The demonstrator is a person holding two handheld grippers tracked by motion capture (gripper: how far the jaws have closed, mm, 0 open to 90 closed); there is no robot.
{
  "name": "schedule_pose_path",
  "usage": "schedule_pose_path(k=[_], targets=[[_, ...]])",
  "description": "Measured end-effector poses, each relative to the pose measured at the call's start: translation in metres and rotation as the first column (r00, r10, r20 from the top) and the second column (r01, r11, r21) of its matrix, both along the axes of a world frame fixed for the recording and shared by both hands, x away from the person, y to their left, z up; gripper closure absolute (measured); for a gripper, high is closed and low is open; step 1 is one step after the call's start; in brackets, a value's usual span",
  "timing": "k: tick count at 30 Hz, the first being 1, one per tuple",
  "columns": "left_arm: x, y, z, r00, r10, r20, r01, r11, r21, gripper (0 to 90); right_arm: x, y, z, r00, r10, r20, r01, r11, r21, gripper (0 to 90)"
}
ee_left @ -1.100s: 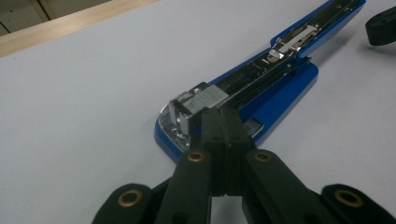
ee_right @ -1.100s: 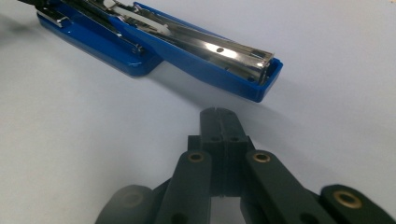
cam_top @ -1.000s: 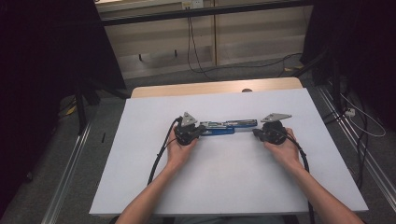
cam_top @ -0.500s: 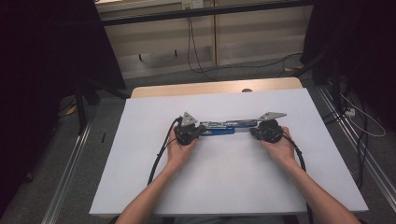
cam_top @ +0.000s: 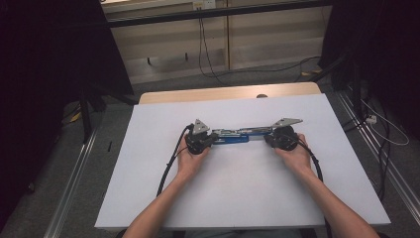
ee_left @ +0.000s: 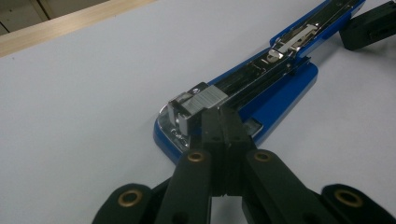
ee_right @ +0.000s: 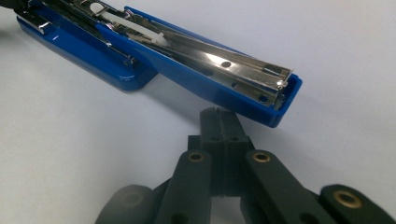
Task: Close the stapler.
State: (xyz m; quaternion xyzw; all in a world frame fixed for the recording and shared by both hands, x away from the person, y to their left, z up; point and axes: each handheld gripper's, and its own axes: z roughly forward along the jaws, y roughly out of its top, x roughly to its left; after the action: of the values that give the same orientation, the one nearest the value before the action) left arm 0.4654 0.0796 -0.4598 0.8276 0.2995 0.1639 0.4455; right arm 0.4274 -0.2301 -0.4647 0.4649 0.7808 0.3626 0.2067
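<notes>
- The white desk (cam_top: pixel 148 198) runs well out to the left of the left gripper (cam_top: pixel 210 140), and bare surface lies between that gripper and the desk's left edge; its black cable (cam_top: pixel 168 168) loops back along the person's left forearm toward the near edge.
- Behind both grippers the white top ends at a strip of bare wood (cam_top: pixel 228 93). Open white surface lies between that strip and the grippers.
- The left gripper's fingers (ee_left: pixel 223 122) are pressed flat together, with no gap between them and nothing clamped. In the left gripper view their tips rest against the metal front end of the blue stapler (ee_left: pixel 252 98), on top of its blue base.
- The stapler lies opened out flat on the desk between the two grippers (cam_top: pixel 235 139), its length running from one set of fingers to the other.
- In the right gripper view, the stapler's blue top arm with its shiny metal channel (ee_right: pixel 224 70) stretches toward the right gripper (ee_right: pixel 219 123), and its end sits just beyond the fingertips. Whether they touch it I cannot tell.
- The right gripper's fingers (ee_right: pixel 210 126) are likewise closed on each other and hold nothing.
- To the right of the right gripper (cam_top: pixel 270 139) the desk stays bare out to its right edge.
</notes>
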Motion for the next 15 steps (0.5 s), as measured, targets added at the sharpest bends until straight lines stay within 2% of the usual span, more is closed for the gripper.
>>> schedule_pose_path(k=[15], targets=[[0.0003,0.0002,0.0000,1.0000,0.001,-0.005,-0.001,1.0000,-0.007,90.0,0.0011,-0.0006,-0.0002,1.0000,-0.003,-0.003,0.003,1.000,0.009,90.0]])
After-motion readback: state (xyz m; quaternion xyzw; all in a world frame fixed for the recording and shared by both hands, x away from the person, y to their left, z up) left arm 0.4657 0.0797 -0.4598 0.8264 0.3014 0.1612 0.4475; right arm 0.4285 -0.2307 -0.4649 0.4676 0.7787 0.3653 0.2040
